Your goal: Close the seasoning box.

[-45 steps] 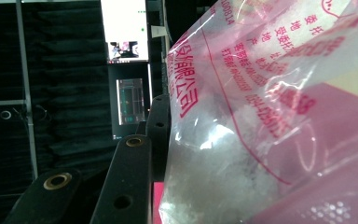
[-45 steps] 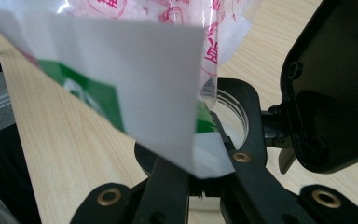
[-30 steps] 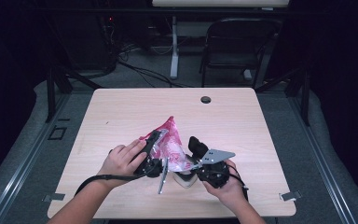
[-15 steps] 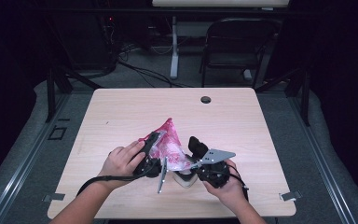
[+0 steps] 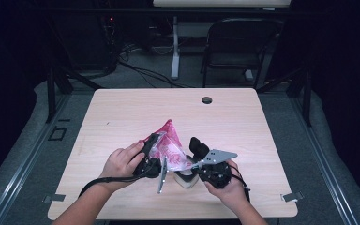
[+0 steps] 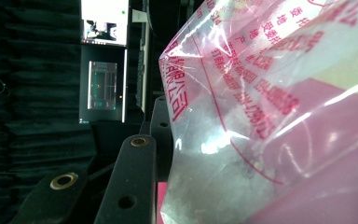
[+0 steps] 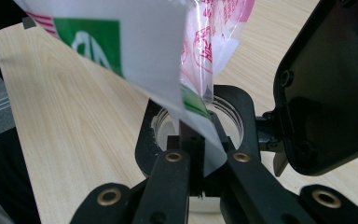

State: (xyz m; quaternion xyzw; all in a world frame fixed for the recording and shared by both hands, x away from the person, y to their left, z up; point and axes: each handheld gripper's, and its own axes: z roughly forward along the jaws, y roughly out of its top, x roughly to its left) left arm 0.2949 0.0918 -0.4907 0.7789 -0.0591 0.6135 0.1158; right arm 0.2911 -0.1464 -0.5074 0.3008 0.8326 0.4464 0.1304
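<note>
bag position: the pink printed plastic bag (image 5: 169, 145) is lifted off the table (image 5: 122, 117) near its front edge, between my two hands, tilted so its peak points up and away from me.
bag long axis: runs from that raised far tip down toward me, to the low end, which hangs over a small white jar (image 5: 185, 177).
jar position: on the table just in front of my right hand, directly under the bag's low end; in the right gripper view its open mouth (image 7: 168, 128) sits just beyond my jaws.
key relation: bag edge above, jar mouth below. Judgement: the next move depends on keeping that low edge over the opening, not beside it.
nearer hand: the right gripper (image 5: 198, 149) is nearer the jar; the left gripper (image 5: 151, 143) holds higher up the bag's side.
left gripper state: jaws part-way apart with the bag's bulk between them; the film (image 6: 270, 107) lies against my jaw in the left gripper view. I read this as a grip on the bag, one pad hidden.
right gripper state: jaws (image 7: 196, 154) drawn tight together, pinching the bag's white-and-green printed edge (image 7: 135, 51).
contents: white matter shows in the jar; I cannot tell whether anything is flowing.
risk (judgement): the thin film could slip or fold, sending contents onto the table.
</note>
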